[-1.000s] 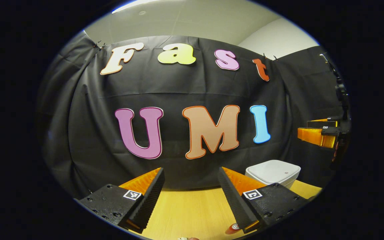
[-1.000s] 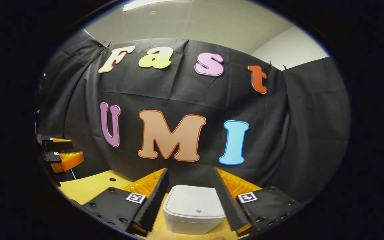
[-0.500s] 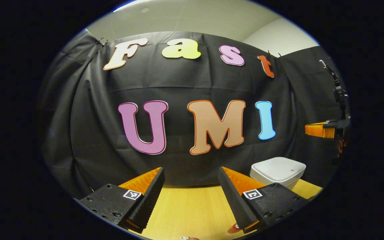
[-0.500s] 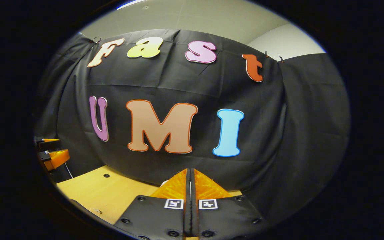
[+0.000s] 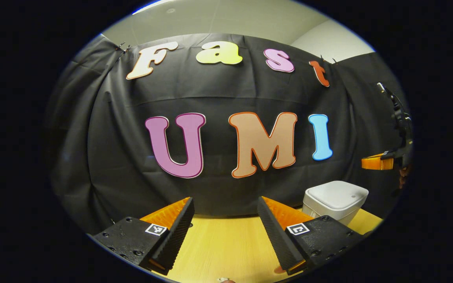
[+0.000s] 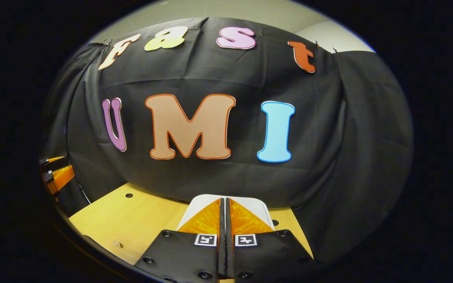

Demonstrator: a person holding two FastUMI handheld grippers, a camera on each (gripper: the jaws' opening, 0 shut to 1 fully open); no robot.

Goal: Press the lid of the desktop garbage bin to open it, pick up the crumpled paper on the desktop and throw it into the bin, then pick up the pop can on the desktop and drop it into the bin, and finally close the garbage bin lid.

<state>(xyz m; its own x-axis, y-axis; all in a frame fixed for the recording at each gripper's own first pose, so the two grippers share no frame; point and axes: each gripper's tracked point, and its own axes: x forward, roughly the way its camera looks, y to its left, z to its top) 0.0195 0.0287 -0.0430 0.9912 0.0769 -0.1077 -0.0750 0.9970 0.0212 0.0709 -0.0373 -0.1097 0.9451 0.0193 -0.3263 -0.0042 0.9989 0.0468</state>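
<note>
You hold 2 grippers. Left gripper (image 5: 224,232) gapes wide over the bare wooden desktop (image 5: 226,247). Right gripper (image 6: 224,220), fingers together, hangs above 1 white garbage bin (image 6: 260,205), lid apparently down.

A light wooden table (image 5: 226,243) runs up to the black cloth wall (image 5: 124,149), which hangs in soft folds — clipped along its top edge. Two small dark holes (image 6: 129,195) dot the tabletop (one near the cloth, one farther right). Above: a pale ceiling (image 5: 226,19).
</note>
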